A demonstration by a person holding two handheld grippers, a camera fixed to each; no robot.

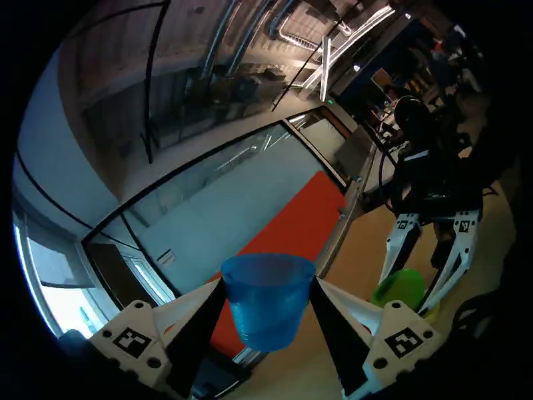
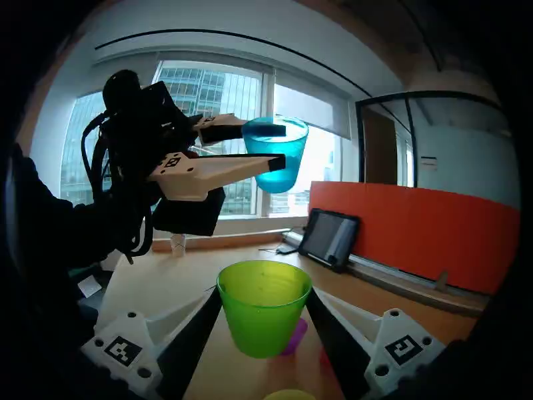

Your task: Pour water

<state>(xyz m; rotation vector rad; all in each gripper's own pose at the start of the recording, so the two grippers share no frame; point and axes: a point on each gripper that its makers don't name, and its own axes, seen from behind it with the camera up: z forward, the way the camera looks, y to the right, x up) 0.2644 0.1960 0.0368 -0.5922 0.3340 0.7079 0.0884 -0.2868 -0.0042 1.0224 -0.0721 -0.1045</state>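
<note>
Left gripper view: left gripper (image 1: 268,290), both fingers clamped on the blue cup (image 1: 268,320).

Right gripper view: right gripper (image 2: 263,300), fingers clamped on the green cup (image 2: 264,327), upright, low by the wooden table (image 2: 166,273). The blue cup is higher and to the left, upright.

Step, as judged: aligning before the pour. The next move calls for bringing the blue rim over the green mouth, then tilting slowly.

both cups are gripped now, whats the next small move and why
Probably bring the blue cup in the left gripper closer, over the green cup and its mouth, before tilting. The blue cup hangs upright, higher and seemingly farther off than the green cup, which the right gripper holds mouth-up.
</note>
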